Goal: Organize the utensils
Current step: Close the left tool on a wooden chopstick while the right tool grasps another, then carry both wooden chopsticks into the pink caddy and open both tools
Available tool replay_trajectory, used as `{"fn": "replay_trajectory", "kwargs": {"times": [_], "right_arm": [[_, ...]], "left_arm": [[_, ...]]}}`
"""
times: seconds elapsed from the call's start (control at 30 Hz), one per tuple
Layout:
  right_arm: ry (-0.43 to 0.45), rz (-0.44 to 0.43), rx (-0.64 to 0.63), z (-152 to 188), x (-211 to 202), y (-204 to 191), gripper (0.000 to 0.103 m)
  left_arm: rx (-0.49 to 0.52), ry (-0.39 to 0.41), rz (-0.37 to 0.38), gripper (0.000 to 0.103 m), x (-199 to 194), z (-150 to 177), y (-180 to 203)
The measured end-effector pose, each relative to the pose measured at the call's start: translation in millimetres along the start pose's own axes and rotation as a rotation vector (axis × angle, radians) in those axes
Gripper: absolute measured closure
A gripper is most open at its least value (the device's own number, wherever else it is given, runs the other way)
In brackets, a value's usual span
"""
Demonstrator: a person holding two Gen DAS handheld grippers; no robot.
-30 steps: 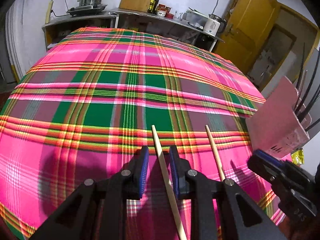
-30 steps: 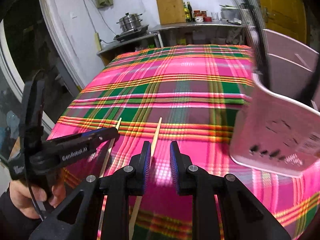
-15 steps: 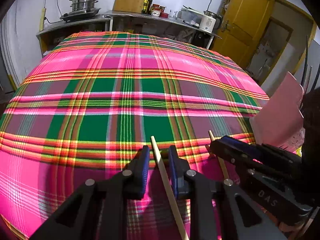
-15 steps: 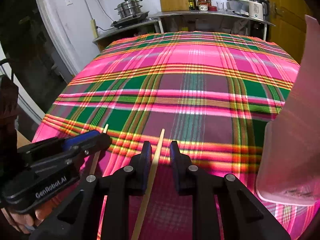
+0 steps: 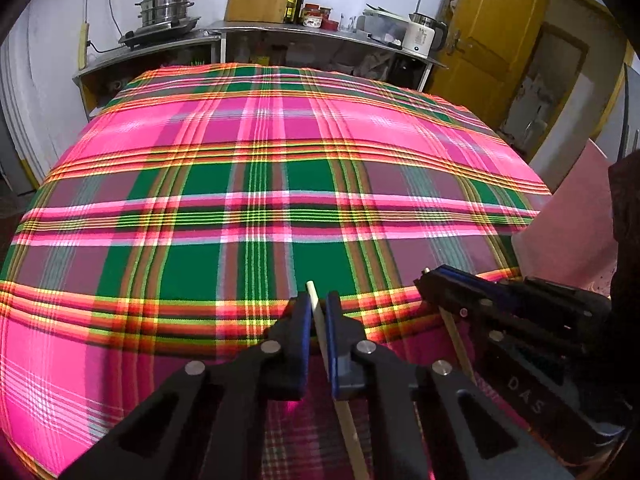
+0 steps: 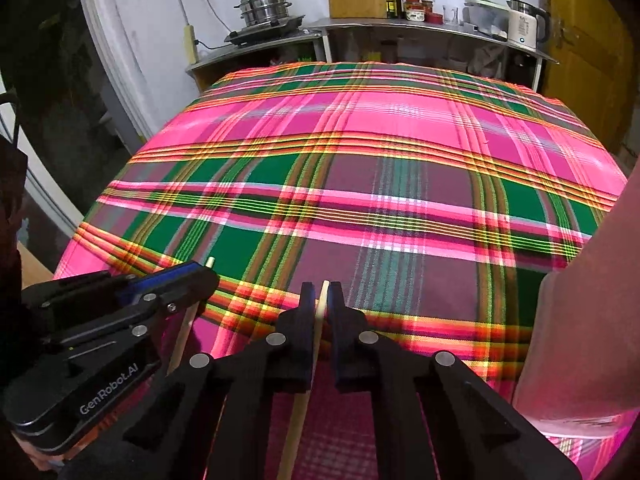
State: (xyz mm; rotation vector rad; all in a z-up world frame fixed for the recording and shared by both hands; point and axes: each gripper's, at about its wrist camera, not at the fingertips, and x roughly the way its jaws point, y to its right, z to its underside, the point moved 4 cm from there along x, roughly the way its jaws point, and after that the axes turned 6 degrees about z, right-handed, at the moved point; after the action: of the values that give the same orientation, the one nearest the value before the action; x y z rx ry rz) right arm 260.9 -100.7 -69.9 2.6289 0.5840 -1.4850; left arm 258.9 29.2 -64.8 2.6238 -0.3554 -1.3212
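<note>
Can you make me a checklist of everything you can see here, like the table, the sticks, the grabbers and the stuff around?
Surface: plaid tablecloth, pink, green and yellow, covers the table.
Job's things: two wooden chopsticks, left chopstick and right chopstick; pink utensil holder at the right edge.
Clutter: nothing seen on the cloth.
Grippers: left gripper shut on the left chopstick; right gripper shut on the right chopstick; both jaws have just been closing.
Cables: a cord runs down the wall by the steel steamer pot.
Surroundings: metal counter with bottles, white kettle, yellow door.
</note>
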Motion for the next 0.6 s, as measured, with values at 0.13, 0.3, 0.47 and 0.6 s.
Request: {"fn": "replay_trajectory", "kwargs": {"times": [0.13,0.3,0.47,0.6], "right_arm": [[0.025,-0.014,0.001,-3,-12,-3,0.098],[0.069,-0.022,-0.004,-11,-35,-7,0.098],[0.121,-0.03,-0.003,-19,-64,-9,0.098],[0.169,-0.034,0.0,-24,-90,-8,0.099]], "left_arm": [[-0.001,0.007,0.012,0.097,-7,-1,1],[0.007,0.039,0.026,0.097,-28,-8,5],[0.023,0.089,0.039,0.097,-60,-20,14],[0.043,0.133,0.05,0.097,-87,-28,24]]}}
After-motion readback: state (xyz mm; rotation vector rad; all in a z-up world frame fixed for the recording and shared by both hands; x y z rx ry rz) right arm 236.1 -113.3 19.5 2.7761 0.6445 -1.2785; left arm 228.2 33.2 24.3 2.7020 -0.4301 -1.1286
